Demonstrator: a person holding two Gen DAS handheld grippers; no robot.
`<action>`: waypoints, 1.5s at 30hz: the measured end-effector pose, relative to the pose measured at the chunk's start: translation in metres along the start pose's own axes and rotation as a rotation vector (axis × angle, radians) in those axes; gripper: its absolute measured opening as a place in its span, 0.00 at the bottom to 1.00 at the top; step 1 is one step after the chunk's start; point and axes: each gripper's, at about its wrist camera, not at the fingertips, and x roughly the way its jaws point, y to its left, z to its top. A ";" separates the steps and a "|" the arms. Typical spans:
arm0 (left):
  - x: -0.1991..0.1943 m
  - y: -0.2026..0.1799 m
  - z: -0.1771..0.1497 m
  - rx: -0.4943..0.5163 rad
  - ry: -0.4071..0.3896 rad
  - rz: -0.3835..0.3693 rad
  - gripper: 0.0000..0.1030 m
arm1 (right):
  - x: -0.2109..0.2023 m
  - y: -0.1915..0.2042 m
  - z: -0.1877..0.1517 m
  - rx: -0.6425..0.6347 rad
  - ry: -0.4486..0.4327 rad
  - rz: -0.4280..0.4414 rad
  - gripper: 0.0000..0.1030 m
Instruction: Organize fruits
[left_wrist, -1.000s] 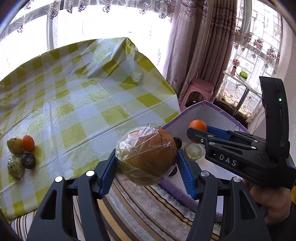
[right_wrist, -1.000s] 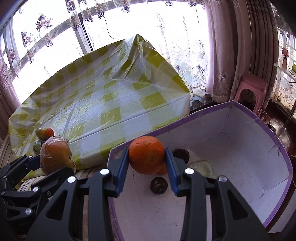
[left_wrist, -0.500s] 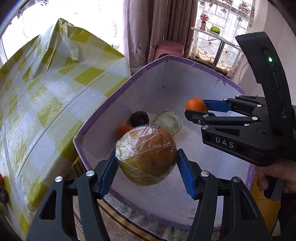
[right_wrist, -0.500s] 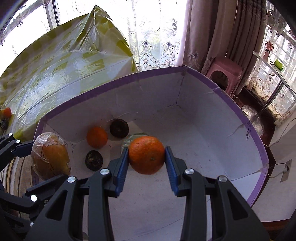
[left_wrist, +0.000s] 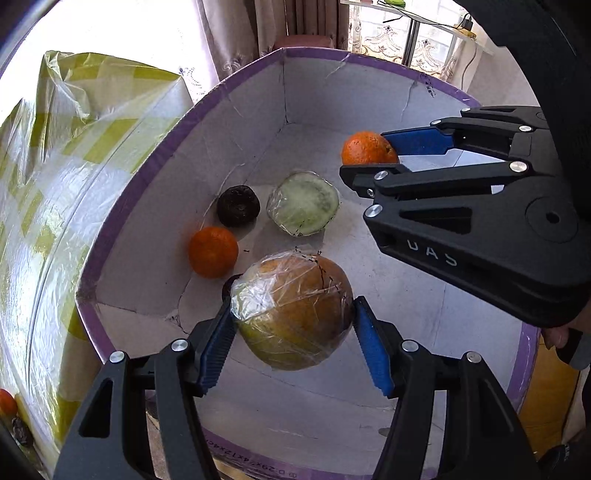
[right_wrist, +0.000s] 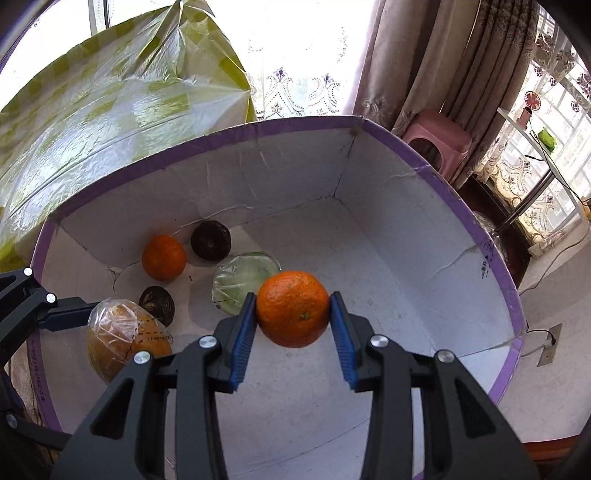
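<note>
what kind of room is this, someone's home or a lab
Most likely a home living space: patterned curtains at a big window, a pink plastic stool, and a checked plastic tablecloth beside the cardboard box of fruit.

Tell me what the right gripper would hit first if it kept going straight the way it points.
Most likely the bare white floor of the box. The right gripper, shut on the orange, aims down into it, with the wrapped green fruit just left of that line. Depth is hard to judge.

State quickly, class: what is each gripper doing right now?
Left gripper: closed on the wrapped fruit.
Right gripper: closed on the orange.
</note>
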 end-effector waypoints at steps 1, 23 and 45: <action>0.001 0.001 0.001 -0.002 0.001 0.001 0.59 | 0.001 0.000 0.000 -0.003 0.003 -0.003 0.39; -0.022 0.014 -0.001 -0.069 -0.099 -0.012 0.73 | -0.006 -0.003 0.000 0.011 -0.016 -0.005 0.74; -0.121 0.107 -0.066 -0.350 -0.360 0.127 0.73 | -0.053 0.038 0.020 -0.035 -0.146 0.044 0.78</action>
